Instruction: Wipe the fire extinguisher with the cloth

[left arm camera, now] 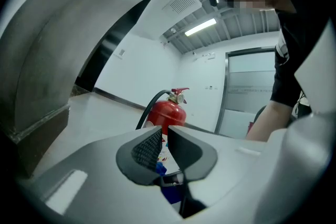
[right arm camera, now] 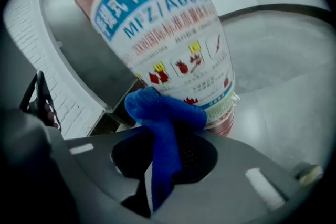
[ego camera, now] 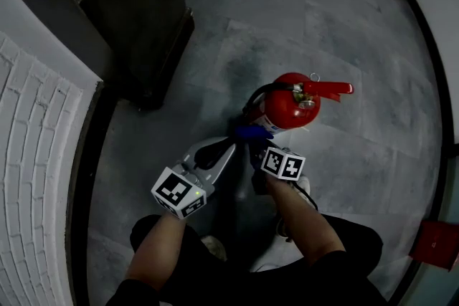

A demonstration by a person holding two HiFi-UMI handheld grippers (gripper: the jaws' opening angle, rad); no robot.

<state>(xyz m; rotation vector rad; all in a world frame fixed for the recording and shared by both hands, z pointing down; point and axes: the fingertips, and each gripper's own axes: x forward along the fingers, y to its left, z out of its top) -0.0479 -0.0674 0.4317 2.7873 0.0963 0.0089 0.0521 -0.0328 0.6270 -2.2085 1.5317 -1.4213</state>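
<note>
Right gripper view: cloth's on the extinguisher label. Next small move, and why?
Probably slide the right gripper upward along the fire extinguisher with the blue cloth pressed on. The gripper is shut on the cloth, which is bunched against the label's lower edge, so most of the cylinder lies above it.

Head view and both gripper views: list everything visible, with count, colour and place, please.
fire extinguisher: 1, red, upright on the floor, centre
hose: 1, black, down the extinguisher's side
cloth: 1, blue, against the extinguisher's lower label
floor: grey
brick wall: white, left
left tool: grey, jaws a narrow gap apart, empty, short of the extinguisher
right tool: grey, jaws shut on the cloth
forearms: 2, bare, bottom of head view
</note>
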